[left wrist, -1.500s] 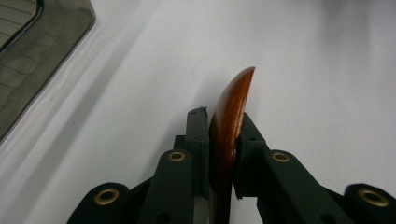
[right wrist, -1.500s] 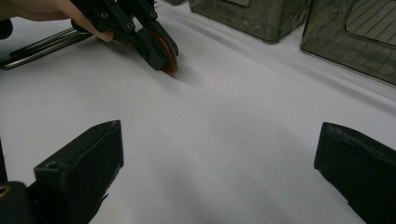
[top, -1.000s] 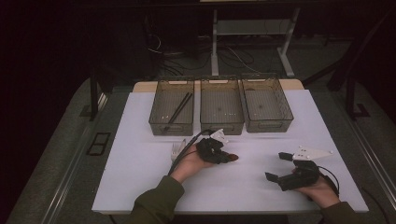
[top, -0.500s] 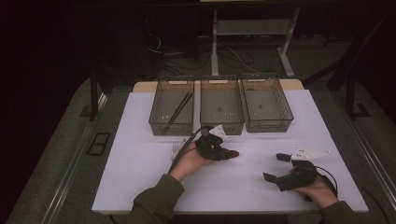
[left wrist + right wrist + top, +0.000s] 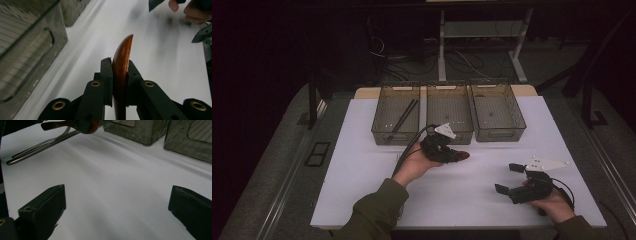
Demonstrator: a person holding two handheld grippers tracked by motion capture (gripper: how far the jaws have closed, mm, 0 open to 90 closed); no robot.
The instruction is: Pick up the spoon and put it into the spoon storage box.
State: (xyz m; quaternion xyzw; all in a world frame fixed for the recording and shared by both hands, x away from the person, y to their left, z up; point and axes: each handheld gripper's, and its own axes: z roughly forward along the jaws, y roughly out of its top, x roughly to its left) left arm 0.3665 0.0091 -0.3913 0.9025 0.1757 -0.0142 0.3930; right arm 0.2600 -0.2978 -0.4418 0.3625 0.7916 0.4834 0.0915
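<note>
Clamped between the jaws of the left gripper (image 5: 119,82), a brown wooden utensil (image 5: 122,57) is sticking out edge-on, its rounded tip pointing over the white table (image 5: 362,165); whether it is a spoon or a spatula is hard to tell. In the high view the left gripper (image 5: 447,152) is hanging just in front of the middle bin (image 5: 449,112), with the utensil's reddish tip (image 5: 463,156) showing beyond the jaws. The right gripper (image 5: 511,179) is resting near the table's right edge with its jaws spread wide and nothing between them. Three smoky plastic bins are standing in a row at the back; the left bin (image 5: 396,114) is holding dark chopsticks (image 5: 404,116), and the right bin (image 5: 498,111) looks bare. A metal fork (image 5: 40,146) is lying on the table beside the left hand. The step looks like sorting, so carrying the utensil level, keeping the grip firm on its narrow edge, and clearing the bin's rim before lowering seems wise; opening the jaws only once it is inside should stop it bouncing out. No brand, label or readable writing is showing anywhere.
</note>
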